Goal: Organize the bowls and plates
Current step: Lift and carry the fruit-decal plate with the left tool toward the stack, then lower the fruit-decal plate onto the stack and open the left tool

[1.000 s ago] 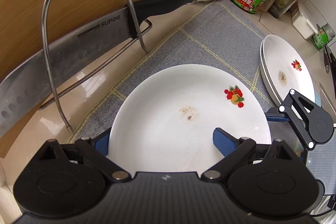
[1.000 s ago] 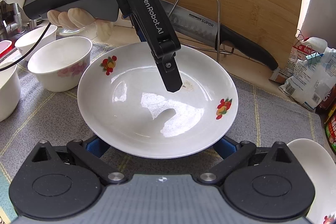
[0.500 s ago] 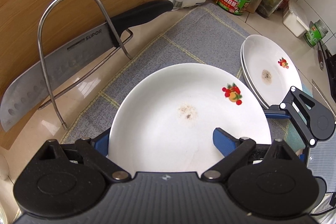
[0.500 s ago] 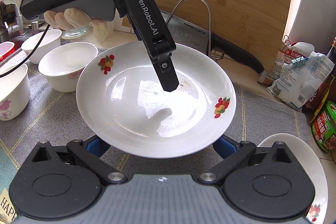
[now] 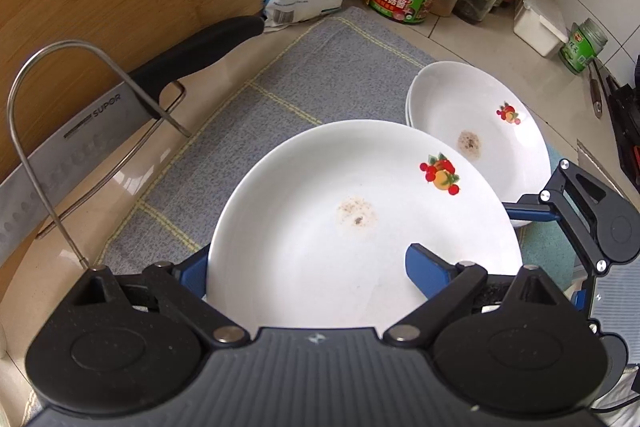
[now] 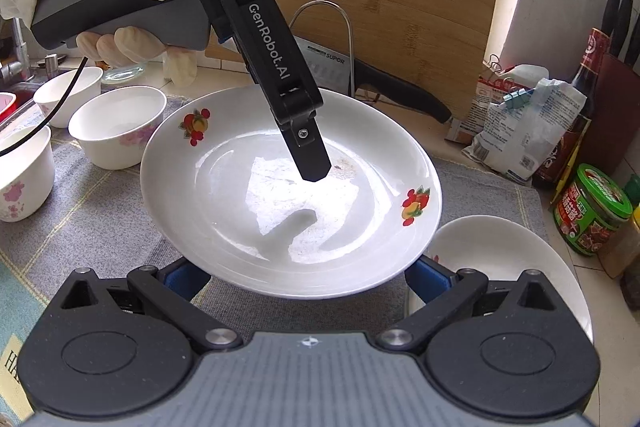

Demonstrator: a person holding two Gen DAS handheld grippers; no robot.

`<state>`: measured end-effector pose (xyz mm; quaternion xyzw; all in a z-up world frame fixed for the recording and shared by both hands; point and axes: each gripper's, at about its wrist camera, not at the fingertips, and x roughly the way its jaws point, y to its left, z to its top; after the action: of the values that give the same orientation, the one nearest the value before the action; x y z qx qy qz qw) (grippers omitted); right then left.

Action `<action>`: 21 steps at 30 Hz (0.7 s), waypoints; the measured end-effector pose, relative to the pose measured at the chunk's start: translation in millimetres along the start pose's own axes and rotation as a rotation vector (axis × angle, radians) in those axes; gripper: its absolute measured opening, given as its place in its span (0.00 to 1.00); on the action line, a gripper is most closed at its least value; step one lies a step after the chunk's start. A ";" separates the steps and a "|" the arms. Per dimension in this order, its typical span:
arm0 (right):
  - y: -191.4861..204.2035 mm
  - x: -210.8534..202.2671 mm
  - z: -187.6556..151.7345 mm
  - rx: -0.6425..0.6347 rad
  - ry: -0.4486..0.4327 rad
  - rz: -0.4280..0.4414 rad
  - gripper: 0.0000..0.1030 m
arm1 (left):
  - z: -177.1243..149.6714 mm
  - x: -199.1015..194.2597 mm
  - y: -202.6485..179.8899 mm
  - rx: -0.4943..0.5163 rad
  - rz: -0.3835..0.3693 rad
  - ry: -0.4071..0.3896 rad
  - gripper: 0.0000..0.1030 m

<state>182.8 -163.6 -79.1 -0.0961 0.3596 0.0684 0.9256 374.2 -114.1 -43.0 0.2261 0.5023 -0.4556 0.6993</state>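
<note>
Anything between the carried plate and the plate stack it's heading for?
No: in the left wrist view the carried plate already overlaps the plate stack; only the gray mat shows beside them.

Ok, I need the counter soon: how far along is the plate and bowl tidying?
Done: two white fruit-print plates stacked on the grey mat. In hand: the left gripper holds a third matching plate. Left: setting it on the stack, then the white floral bowls, standing apart.
</note>
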 end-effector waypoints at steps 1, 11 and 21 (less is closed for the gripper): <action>-2.3 -2.3 -1.5 0.004 -0.001 -0.006 1.00 | 3.0 1.3 -4.0 0.006 -0.003 -0.001 0.93; -33.7 -27.4 -20.3 0.059 -0.002 -0.089 1.00 | 30.6 17.9 -45.8 0.076 -0.041 0.004 0.93; -59.7 -45.8 -41.2 0.113 0.020 -0.179 1.00 | 61.9 41.0 -86.4 0.155 -0.094 0.011 0.93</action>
<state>134.1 -233.6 -70.0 -0.0762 0.3622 -0.0359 0.9283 333.5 -220.5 -43.7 0.2581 0.4795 -0.5241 0.6548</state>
